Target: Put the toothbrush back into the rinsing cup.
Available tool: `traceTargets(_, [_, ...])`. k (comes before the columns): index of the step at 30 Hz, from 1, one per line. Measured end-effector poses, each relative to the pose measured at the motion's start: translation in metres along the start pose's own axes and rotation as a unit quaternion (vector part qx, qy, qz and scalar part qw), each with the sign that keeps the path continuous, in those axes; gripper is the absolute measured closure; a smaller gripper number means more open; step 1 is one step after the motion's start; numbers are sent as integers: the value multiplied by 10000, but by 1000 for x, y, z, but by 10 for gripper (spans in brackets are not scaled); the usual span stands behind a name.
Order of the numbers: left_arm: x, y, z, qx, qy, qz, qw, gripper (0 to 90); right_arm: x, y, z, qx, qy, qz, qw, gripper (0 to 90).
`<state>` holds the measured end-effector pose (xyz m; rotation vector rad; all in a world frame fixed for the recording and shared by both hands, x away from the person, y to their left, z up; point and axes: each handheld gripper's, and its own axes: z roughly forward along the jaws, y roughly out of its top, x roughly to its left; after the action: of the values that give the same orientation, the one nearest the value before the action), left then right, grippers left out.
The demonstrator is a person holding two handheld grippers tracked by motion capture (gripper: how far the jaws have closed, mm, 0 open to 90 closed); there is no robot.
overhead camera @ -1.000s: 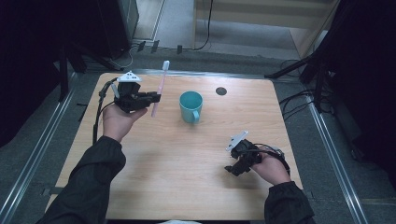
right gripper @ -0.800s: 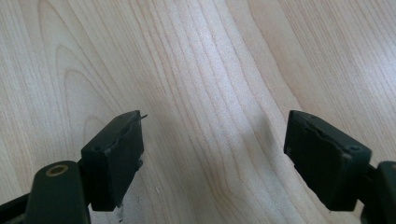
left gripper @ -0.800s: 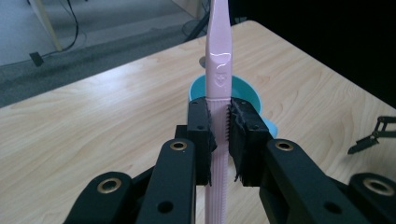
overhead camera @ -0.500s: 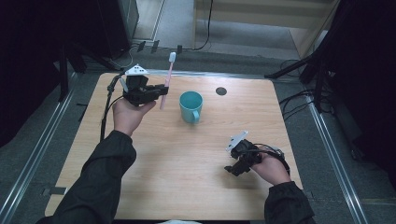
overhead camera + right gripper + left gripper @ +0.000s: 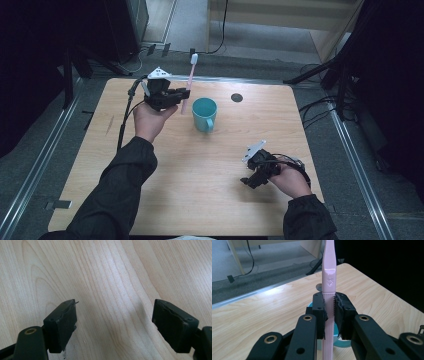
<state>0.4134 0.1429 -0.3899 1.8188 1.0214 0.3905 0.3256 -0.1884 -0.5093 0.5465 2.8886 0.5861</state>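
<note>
My left tongs [image 5: 329, 312] clamp the pink toothbrush [image 5: 329, 277] upright, just beside the teal cup [image 5: 205, 114]. My right tongs [image 5: 115, 325] hang released above the desk [image 5: 200, 180].

At the bottom centre of the frame, the left gripper [image 5: 329, 312] has its two black jaws closed on a pink plastic toothbrush handle [image 5: 329, 280], the ribbed pads pressing on it from both sides. The handle stands upright and runs off the top edge. Behind the jaws, low in the centre, shows part of a teal round cup [image 5: 342, 343]. A light wooden table [image 5: 262, 315] spreads across the middle, with grey floor in the upper left.
</note>
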Motion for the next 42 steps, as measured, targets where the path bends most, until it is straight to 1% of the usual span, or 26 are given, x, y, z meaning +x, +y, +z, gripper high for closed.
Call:
traceTargets(1, [-1, 1, 4, -17, 6, 18, 10000, 789, 0, 0, 0, -5, 2, 2, 10000, 199])
traceTargets(2, [-1, 1, 4, -17, 6, 18, 10000, 789, 0, 0, 0, -5, 2, 2, 10000, 199])
traceTargets(4, [-2, 3, 9, -20, -30, -31, 10000, 789, 0, 0, 0, -20, -2, 5, 10000, 199])
traceTargets(6, [-3, 4, 14, 30, -45, -26, 10000, 789, 0, 0, 0, -22, -4, 1, 10000, 199])
traceTargets(9, [-5, 6, 24, 61, -58, 35, 10000, 789, 0, 0, 0, -26, 1, -1, 10000, 199])
traceTargets(11, [-6, 7, 27, 70, -94, 15, 9999, 789, 0, 0, -1, -24, -2, 6, 10000, 199])
traceTargets(13, [-7, 8, 31, 77, -72, 50, 9999, 789, 0, 0, -1, -12, 2, 1, 10000, 199])
traceTargets(16, [-9, 10, 39, 45, -77, 31, 10000, 789, 0, 0, -1, -40, 8, 8, 10000, 199])
traceTargets(17, [-9, 10, 41, 43, -94, -6, 9999, 789, 0, 0, -1, -51, 13, 3, 10000, 199])
traceTargets(20, [-10, 11, 47, 58, -91, 5, 9999, 789, 0, 0, -1, -41, 11, -9, 10000, 199])
traceTargets(25, [-10, 9, 57, 42, -59, -40, 10000, 789, -1, -1, -1, -57, 19, -8, 10000, 199])
traceTargets(34, [-5, 3, 73, 227, -4, -55, 9997, 789, -1, 0, -1, -48, 24, -16, 10000, 199])
traceTargets(36, [-5, 1, 75, 251, -19, -76, 9997, 788, -1, -1, -1, -50, 27, -10, 10000, 199])
traceTargets(37, [-4, 0, 76, 289, -59, -84, 9995, 788, -1, -1, -1, -55, 29, -12, 10000, 199])
traceTargets(39, [-4, -3, 78, 320, -34, -61, 9995, 788, -1, -1, -1, -57, 29, -17, 10000, 199])
traceTargets(42, [-3, -6, 81, 370, -29, -85, 9993, 788, -1, 0, -1, -60, 38, -14, 10000, 199])
